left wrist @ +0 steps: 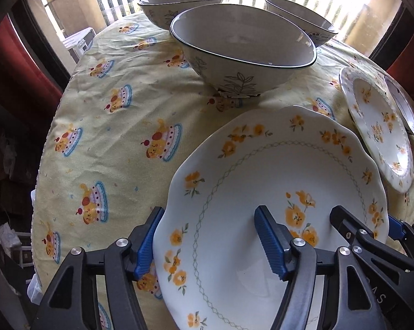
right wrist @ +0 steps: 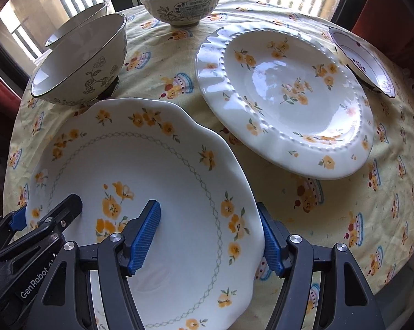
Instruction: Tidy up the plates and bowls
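Observation:
A scalloped white plate with orange flowers [left wrist: 261,192] [right wrist: 152,170] lies at the near edge of the table. My left gripper [left wrist: 209,242] straddles its left rim, one blue pad below the rim and one over the plate, with a wide gap. My right gripper [right wrist: 209,236] straddles its right rim the same way. Whether the pads touch the plate I cannot tell. A beaded flowered plate [right wrist: 289,96] [left wrist: 377,126] sits to the right. A small purple-patterned dish [right wrist: 363,60] lies beyond it. Three leaf-patterned bowls [left wrist: 242,44] [right wrist: 83,60] [right wrist: 182,0] stand at the back.
The round table wears a yellow cloth with cake prints [left wrist: 110,126] [right wrist: 358,206]. A window with balcony railing is behind it. Red curtains [left wrist: 11,63] hang at both sides. The table edge drops off on the left [left wrist: 39,192].

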`<move>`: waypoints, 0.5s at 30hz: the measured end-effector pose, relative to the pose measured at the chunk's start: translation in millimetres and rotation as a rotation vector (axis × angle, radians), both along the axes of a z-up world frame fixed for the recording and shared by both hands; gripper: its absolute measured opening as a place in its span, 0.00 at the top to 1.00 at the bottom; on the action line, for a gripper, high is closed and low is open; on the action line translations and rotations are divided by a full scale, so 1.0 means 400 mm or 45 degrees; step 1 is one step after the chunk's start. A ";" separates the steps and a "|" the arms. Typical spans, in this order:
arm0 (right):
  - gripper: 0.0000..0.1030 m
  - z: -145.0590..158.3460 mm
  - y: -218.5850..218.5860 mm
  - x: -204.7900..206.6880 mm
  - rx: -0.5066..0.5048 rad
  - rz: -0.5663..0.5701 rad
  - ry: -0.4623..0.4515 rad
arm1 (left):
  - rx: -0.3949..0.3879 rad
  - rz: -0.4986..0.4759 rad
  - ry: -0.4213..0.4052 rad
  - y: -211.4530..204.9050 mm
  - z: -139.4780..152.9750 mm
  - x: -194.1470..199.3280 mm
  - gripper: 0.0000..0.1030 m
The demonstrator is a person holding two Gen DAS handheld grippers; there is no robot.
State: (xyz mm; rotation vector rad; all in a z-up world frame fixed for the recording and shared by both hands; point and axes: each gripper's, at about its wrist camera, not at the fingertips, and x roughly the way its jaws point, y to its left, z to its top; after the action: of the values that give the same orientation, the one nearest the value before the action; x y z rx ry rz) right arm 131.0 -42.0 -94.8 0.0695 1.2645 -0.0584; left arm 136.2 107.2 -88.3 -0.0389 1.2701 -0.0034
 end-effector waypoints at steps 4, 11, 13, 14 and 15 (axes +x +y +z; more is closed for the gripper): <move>0.30 -0.001 0.002 0.004 -0.004 0.022 0.011 | -0.002 0.004 0.006 0.000 -0.001 0.000 0.32; 0.30 0.022 0.014 -0.009 -0.047 0.102 0.021 | 0.072 -0.049 0.046 -0.026 0.006 -0.013 0.29; 0.30 0.044 0.008 -0.017 -0.063 0.104 0.000 | 0.096 -0.063 0.050 -0.035 0.010 -0.016 0.28; 0.30 0.055 0.005 -0.019 -0.064 0.104 -0.010 | 0.092 -0.060 0.049 -0.035 0.016 -0.018 0.28; 0.30 0.066 0.000 -0.020 -0.064 0.107 -0.021 | 0.080 -0.053 0.044 -0.032 0.025 -0.020 0.28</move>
State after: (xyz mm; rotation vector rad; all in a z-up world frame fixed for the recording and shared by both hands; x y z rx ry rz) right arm 123.0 -41.9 -68.3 -0.0262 1.2478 -0.0173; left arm 128.1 94.2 -78.2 0.0417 1.3047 0.0017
